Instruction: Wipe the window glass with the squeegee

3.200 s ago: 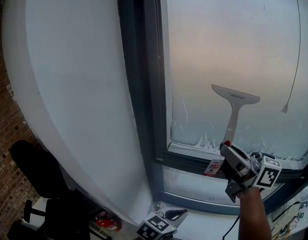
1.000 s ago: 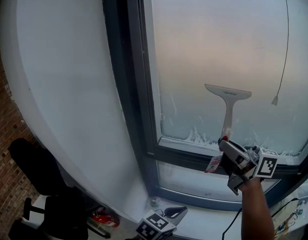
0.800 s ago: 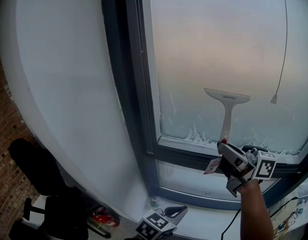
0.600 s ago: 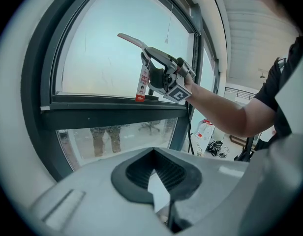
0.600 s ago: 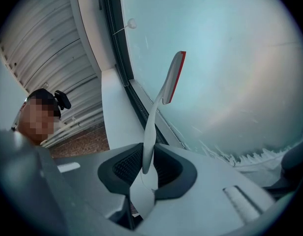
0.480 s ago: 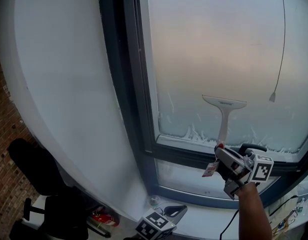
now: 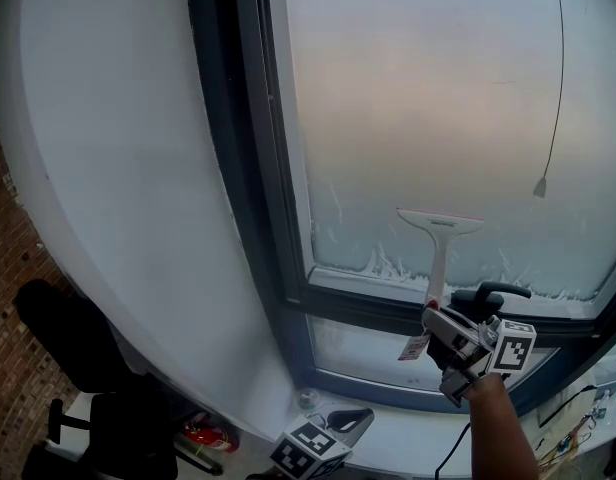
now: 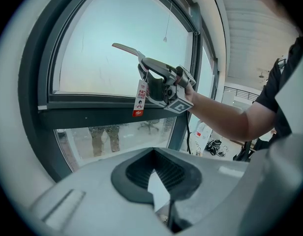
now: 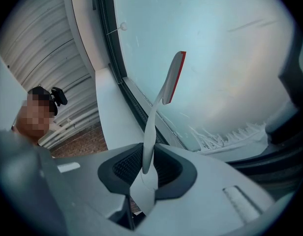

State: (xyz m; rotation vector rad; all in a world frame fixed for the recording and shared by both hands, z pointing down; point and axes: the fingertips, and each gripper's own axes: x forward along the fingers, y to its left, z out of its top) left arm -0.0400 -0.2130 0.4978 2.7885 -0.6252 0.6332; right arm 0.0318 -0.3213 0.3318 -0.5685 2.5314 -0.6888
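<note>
Head view: the window glass (image 7: 438, 98) fills the upper right, misted, with a ragged line of foam (image 7: 388, 266) along its bottom edge. Over the last three seconds the whole window has slid left and down in this view, and a dark window handle (image 7: 488, 293) on the lower frame (image 7: 388, 306) has come into sight. The squeegee (image 7: 438, 230) has travelled down the pane. Its white blade was well above the foam then. Now it lies flat on the glass just above that line, and its stem crosses the lower frame.

The right gripper (image 7: 435, 320) has dropped with it, from level with the frame to just below it. In the right gripper view its jaws (image 9: 147, 168) are clamped on the squeegee's thin white stem (image 9: 150, 132), and the blade's edge shows red. The left gripper (image 7: 350, 426) sits low by the white sill, much where it was. In the left gripper view its jaws (image 8: 156, 173) are drawn almost together with nothing between them.

A small red and white tag (image 7: 415, 347) hangs from the right gripper's side. The left gripper view shows print on it (image 8: 139, 98), too small to read. Each gripper's cube carries black and white square patterns, no letters.
</note>
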